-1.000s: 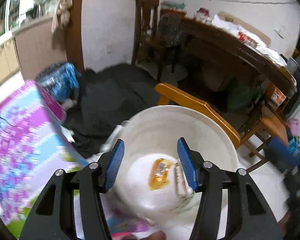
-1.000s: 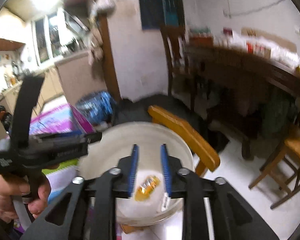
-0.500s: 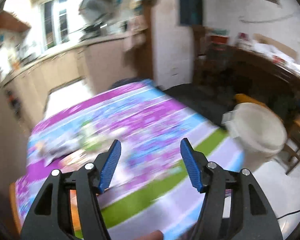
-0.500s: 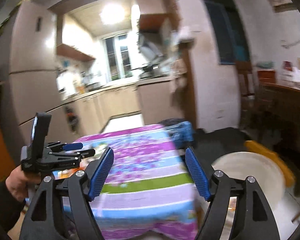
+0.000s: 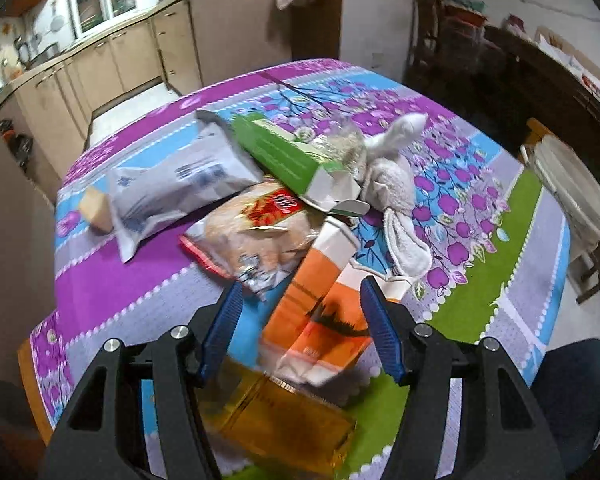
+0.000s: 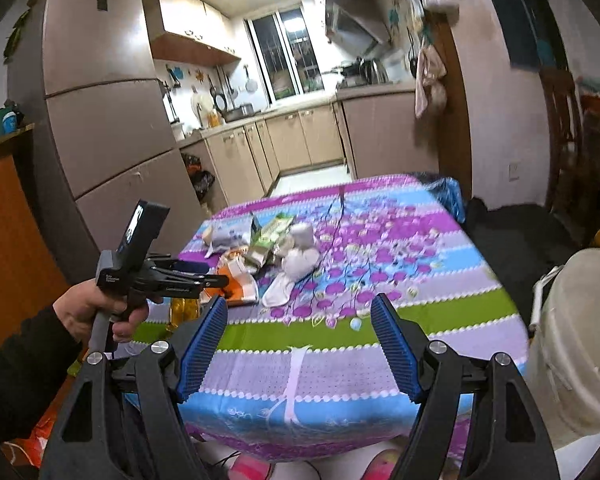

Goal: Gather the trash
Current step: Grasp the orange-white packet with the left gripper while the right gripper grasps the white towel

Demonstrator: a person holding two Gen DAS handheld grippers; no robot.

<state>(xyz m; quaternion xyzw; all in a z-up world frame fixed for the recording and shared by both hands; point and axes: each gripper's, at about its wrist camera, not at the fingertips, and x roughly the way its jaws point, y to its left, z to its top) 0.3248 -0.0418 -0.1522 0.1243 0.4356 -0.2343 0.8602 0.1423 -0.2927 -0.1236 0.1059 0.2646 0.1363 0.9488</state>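
hovering left gripper [image 5: 300,320] over orange carton [image 5: 320,312] (fingers apart), bucket [image 6: 576,340] beside table [image 6: 340,336]

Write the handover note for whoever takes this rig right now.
Left tool: open, empty, hanging over the orange carton.
Right tool: open, empty, its jaws just widened, at the table's near edge.
Trash is piled on the tablecloth: grey pouch, green box, snack bag, yellow wrapper, white rag.
White bucket stands right of the table.
Left to do: bin the whole pile.
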